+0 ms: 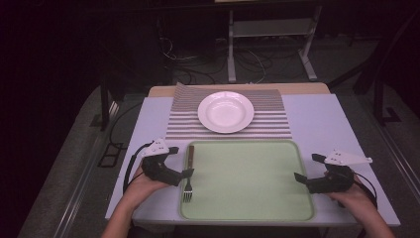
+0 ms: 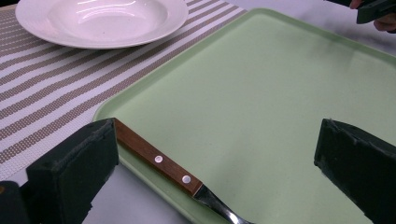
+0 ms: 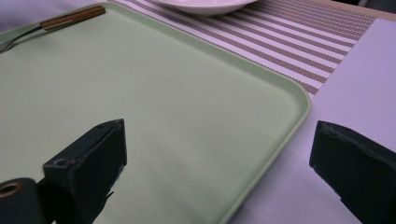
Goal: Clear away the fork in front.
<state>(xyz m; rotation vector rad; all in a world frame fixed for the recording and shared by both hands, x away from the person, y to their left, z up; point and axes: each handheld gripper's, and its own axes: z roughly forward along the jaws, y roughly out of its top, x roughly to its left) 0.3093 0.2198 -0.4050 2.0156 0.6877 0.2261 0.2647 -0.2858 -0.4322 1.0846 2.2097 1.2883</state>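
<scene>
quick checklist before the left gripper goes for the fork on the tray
1. Left gripper open: ok, jaws wide apart in its own view.
2. Fork between the jaws: not ok, the wooden handle lies close to one jaw.
3. Fork lying flat along the green tray edge: ok.
4. Right gripper away from the fork: ok, at the tray's far side, open.
5. Plate empty on the striped mat: ok.

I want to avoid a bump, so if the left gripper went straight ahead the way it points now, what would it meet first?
Probably the fork: its wooden handle lies between the open jaws of the left gripper, along the tray's near edge. Depth is unclear.
</scene>
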